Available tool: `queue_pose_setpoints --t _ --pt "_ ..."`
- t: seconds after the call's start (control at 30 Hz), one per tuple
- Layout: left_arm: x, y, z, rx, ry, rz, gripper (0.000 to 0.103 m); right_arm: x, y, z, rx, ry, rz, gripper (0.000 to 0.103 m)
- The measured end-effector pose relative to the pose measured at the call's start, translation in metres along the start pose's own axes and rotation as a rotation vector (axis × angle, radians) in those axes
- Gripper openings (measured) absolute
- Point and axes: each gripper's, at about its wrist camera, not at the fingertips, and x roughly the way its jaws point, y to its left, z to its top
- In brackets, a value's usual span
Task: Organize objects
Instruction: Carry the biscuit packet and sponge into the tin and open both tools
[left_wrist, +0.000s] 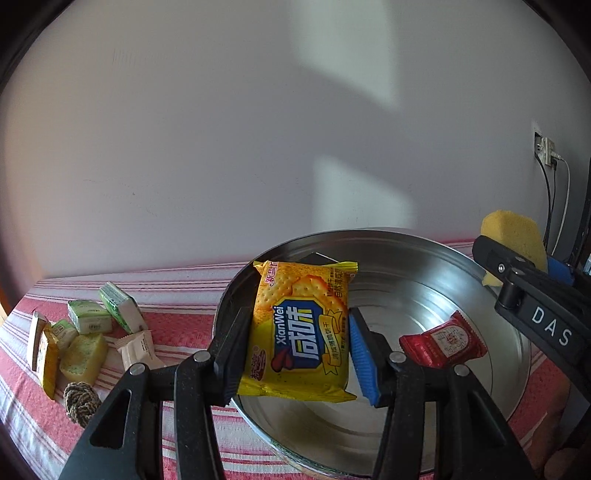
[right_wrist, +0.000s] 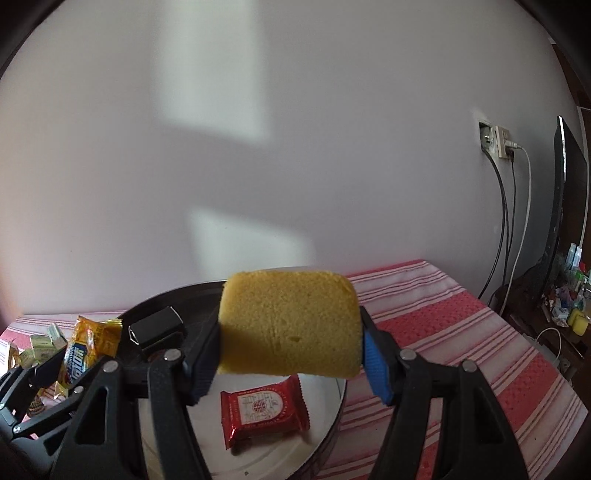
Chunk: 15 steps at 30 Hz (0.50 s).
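While the left gripper pinches the cracker packet and the right gripper squeezes the sponge over the tin, both could collide (tight space); slippery foil might drop early.

- A surface under a red-and-white striped cloth carries everything, running back to a pale wall.
- A round metal tray sits on the cloth, right of centre.
- Left of the tray lies a cluster: three small green-and-white packets, a beige wrapped sweet, a yellow-green speckled block, a yellow packet on edge.
- Nearest, a woven rope ball.
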Motion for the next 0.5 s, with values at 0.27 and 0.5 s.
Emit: queue_pose_setpoints --t 0.27,0.5 --pt "0.000 0.001 -0.006 0.013 0.015 0.001 0.053 0.007 0.011 -0.006 -0.057 0.029 0.015 0.068" --pt "0.001 -0.007 0.000 0.035 -0.021 -0.010 0.088 0.005 0.005 -0.003 -0.039 0.011 0.017 0.089"
